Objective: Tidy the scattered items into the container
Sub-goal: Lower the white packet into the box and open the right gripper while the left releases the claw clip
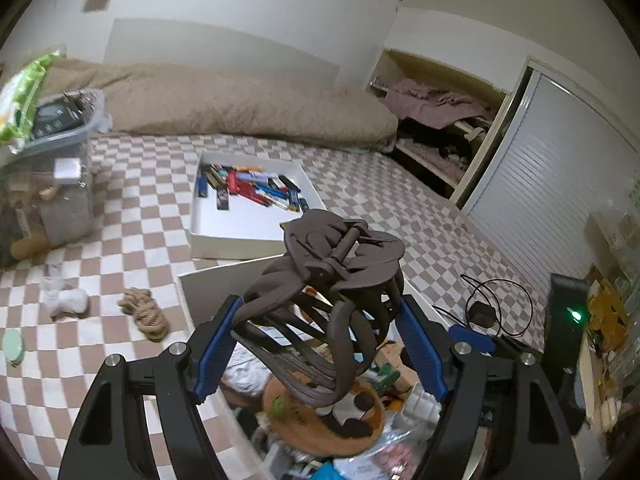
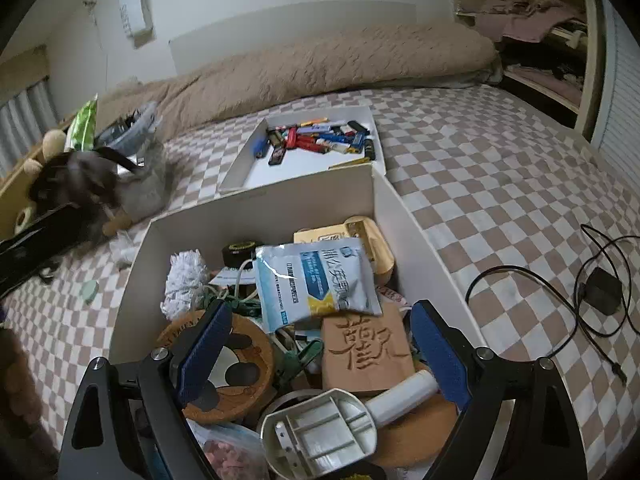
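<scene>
Bed: checkered brown-and-white sheet (image 2: 500,168), a tan duvet bunched along the wall.
Container: white box (image 2: 408,216) on the sheet, already heaped with odds and ends; a shallow white tray (image 2: 240,176) of lighters lies just behind it.
Left gripper (image 1: 320,340): blue pads pressed against a large dark brown hair claw clip (image 1: 332,280), held above the box's left part.
Clip's look: matte, curved interlocking teeth, spring hinge on top.
Right gripper (image 2: 320,344): jaws wide apart, nothing between the pads, poised over the box contents.
Right view only: blue-and-white sachet (image 2: 316,280), carved wooden block (image 2: 368,352), white plastic handled piece (image 2: 320,432).
Left view only: knotted rope (image 1: 144,312), white wad (image 1: 68,300) and green disc (image 1: 14,346) loose on the sheet, left of the box.
</scene>
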